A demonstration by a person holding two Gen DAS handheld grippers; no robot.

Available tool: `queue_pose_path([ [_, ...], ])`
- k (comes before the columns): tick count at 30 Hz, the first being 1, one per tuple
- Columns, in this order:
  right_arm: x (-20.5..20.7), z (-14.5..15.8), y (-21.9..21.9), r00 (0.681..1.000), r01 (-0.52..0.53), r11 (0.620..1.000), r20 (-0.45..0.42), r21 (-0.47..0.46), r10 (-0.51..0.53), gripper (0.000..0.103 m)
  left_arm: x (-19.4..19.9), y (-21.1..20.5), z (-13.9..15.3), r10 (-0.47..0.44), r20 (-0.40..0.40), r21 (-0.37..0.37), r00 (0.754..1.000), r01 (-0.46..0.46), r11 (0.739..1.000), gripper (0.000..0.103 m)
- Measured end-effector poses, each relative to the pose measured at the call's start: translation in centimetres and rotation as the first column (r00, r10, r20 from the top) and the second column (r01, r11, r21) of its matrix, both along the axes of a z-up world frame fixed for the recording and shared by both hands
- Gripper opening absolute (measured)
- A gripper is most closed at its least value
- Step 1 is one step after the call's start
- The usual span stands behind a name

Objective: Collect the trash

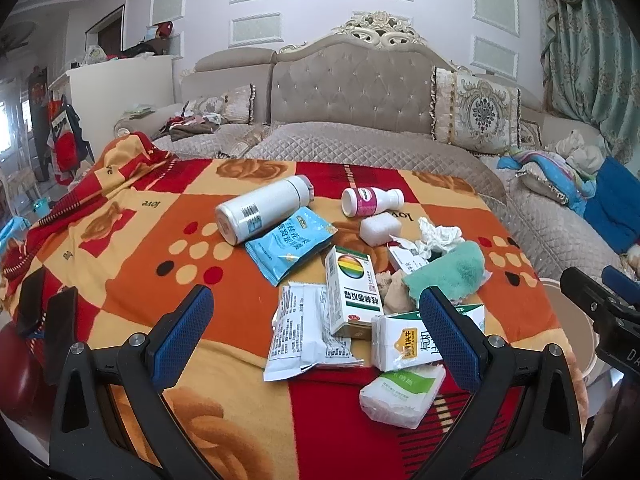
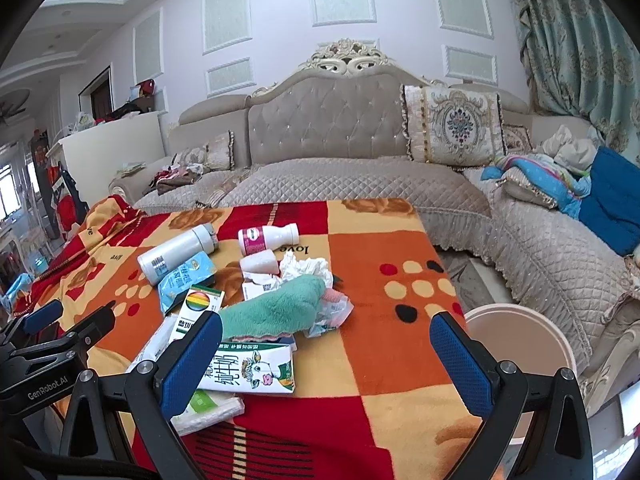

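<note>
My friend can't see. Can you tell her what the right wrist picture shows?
The open right gripper hangs over an orange-and-red blanket littered with trash: a white milk carton, a fuzzy green cloth and a crumpled white tissue. A round beige bin waits to the right.

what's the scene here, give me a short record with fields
surface: patterned blanket in front of a sofa
trash pile: white bottle, pink-label bottle, blue pouch, medicine box, milk carton, crumpled tissue, green cloth
bin: pale round bin beside the blanket's right edge
left gripper: open, empty, above the pile
right gripper: open, empty
</note>
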State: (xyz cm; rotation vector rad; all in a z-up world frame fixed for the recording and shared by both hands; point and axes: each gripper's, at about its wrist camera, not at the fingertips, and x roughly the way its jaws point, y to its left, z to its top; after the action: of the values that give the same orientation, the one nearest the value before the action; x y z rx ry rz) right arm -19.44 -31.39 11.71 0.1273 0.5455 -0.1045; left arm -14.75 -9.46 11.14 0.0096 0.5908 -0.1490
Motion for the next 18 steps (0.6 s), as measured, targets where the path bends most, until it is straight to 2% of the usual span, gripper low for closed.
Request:
queue_pose_path([
  [5, 0.4, -1.0, -0.2, 0.999, -0.007, 1.000, -0.034, 0.014, 0.007, 0.103, 0.3, 0.0, -0.7, -0.013, -0.023, 0.011, 1.000, 0.014, 1.000, 0.102],
  [11, 1.0, -2.3, -0.2, 0.996, -0.027, 1.000, -0.080, 0.014, 0.028, 0.103, 0.5, 0.3, -2.2, -0.085, -0.086, 0.025, 0.993, 0.088, 0.996, 0.102],
  [18, 1.7, -4.3, -1.2, 0.989, -0.038, 0.998, -0.138, 0.057, 0.046, 0.103, -0.1, 0.3, -4.8, -0.200, -0.201, 0.012, 0.959, 0.207, 0.978, 0.102],
])
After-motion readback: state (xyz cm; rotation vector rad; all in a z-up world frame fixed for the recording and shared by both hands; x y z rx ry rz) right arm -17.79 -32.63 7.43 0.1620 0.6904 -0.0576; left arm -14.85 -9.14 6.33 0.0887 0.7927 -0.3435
